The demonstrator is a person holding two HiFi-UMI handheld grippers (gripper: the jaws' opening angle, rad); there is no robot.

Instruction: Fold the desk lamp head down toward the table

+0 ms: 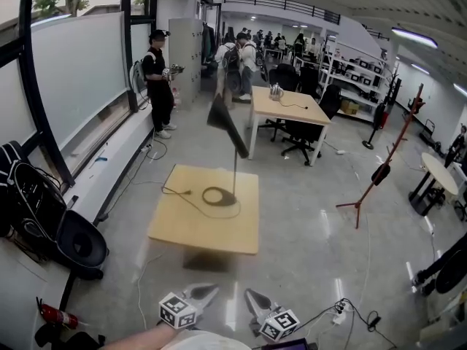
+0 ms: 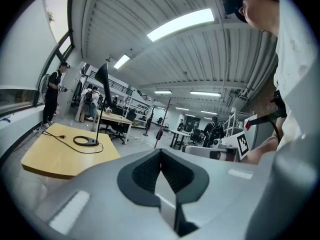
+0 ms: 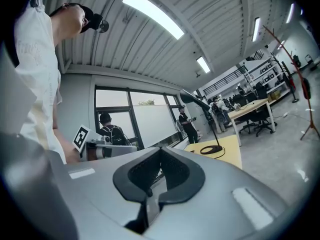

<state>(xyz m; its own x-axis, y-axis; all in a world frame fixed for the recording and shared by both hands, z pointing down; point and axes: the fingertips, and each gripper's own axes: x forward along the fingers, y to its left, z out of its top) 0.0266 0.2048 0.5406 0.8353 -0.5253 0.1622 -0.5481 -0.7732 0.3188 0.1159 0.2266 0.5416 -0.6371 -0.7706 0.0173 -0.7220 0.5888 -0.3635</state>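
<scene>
A black desk lamp stands on a small wooden table point(image 1: 182, 228) in the middle of the floor. Its ring base point(image 1: 219, 195) rests near the table's far edge. A thin stem rises to the raised, tilted head point(image 1: 226, 122), and a cord runs off to the left. Both grippers hang low by the person's body, well short of the table. My left gripper point(image 1: 210, 290) and right gripper point(image 1: 249, 294) are shut on nothing. The left gripper view shows the lamp point(image 2: 101, 84) far off to the left of the gripper point(image 2: 160, 151). In the right gripper view the lamp point(image 3: 197, 101) stands to the right of the gripper point(image 3: 161, 151).
A larger desk point(image 1: 288, 108) with office chairs stands behind the table, with people near it. One person point(image 1: 157, 79) stands by the windows. A red stand point(image 1: 387, 166) leans at the right. Bags point(image 1: 29, 195) and a fire extinguisher point(image 1: 58, 316) lie at the left, a power strip point(image 1: 338, 312) at lower right.
</scene>
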